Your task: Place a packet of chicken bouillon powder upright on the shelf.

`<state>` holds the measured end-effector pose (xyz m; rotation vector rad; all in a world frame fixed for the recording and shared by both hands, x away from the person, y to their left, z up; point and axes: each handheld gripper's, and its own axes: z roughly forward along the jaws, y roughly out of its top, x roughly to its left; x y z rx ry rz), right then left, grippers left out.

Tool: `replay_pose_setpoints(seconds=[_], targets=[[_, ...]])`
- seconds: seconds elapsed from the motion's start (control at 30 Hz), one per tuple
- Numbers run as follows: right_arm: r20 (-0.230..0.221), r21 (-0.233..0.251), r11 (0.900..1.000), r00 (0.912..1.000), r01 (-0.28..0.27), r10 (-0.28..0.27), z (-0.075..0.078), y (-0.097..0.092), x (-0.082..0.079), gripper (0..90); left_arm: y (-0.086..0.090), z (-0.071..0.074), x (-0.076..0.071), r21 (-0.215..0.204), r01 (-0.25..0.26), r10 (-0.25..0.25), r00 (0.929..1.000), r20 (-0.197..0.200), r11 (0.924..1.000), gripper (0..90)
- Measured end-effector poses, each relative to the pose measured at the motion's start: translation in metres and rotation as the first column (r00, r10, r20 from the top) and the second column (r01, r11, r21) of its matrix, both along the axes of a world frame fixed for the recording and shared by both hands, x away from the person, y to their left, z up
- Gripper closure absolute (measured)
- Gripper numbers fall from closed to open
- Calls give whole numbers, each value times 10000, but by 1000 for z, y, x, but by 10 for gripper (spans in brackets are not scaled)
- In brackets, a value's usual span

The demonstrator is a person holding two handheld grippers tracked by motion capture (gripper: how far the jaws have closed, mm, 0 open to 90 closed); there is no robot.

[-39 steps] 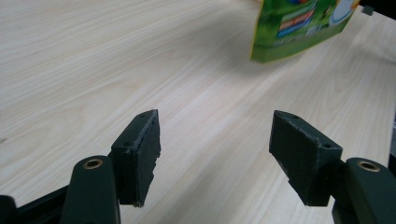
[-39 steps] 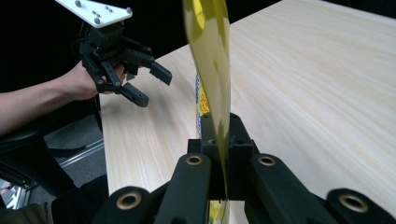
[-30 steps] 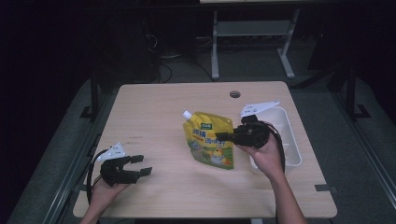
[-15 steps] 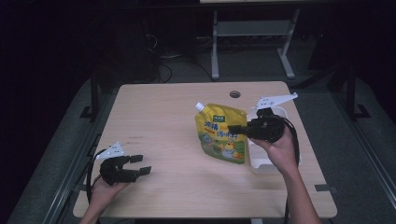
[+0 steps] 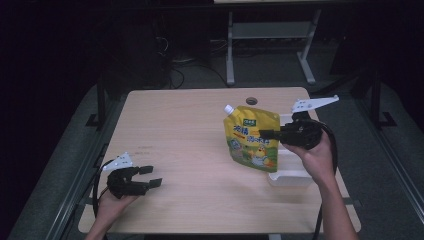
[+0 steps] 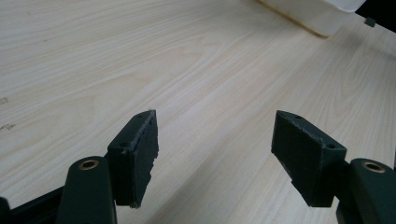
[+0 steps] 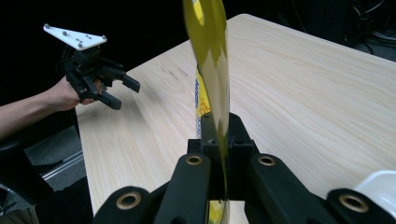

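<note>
High view: we see our right hand-held gripper [image 5: 265,134] clamped on the yellow spouted pouch [image 5: 252,140], lifted by the white bin [image 5: 292,177].
Left hand-held gripper [image 5: 150,176]: jaws apart, idle above bench [image 5: 180,125].
Next: probably lowering pouch into bin.

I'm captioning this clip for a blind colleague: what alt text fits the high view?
A person's right gripper holds a yellow spouted pouch upright by its edge, above the near end of a white tray on a wooden table. The left gripper rests open near the table's front left corner, holding nothing.
</note>
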<state>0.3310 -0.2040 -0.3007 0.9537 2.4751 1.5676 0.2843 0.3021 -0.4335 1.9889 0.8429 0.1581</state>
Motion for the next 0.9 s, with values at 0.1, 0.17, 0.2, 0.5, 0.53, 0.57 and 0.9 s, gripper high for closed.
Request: replay_pose_setpoints(seconds=[0.1, 0.17, 0.2, 0.5, 0.53, 0.57, 0.9], targets=[[-19, -2, 9998, 9998, 207, -207, 0, -10, -1, 889, 1, 0, 0, 13, -16, 16, 10000, 4, 10000, 312], [-12, -11, 9997, 9997, 258, -258, 0, -13, -1, 889, 1, 0, 1, 10, -24, 24, 10000, -4, 10000, 312], [-17, -12, 9993, 9993, 364, -364, 0, -18, -2, 889, 1, 0, 1, 3, -37, 37, 10000, 9, 10000, 312], [43, -93, 9975, 9976, 698, -698, 4, -34, -1, 890, 2, -1, 1, 23, -72, 72, 10000, -10, 10000, 310], [69, -77, 9970, 9970, 777, -776, 5, -39, -1, 889, 2, -1, 1, 20, -85, 86, 10000, -27, 10000, 310], [69, -77, 9970, 9970, 777, -776, 5, -39, -1, 889, 2, -1, 1, 20, -85, 86, 10000, -27, 10000, 310], [114, -86, 9901, 9901, 1403, -1402, 4, -69, -6, 890, 4, -3, 2, 9, -176, 176, 9998, -93, 9998, 308]])
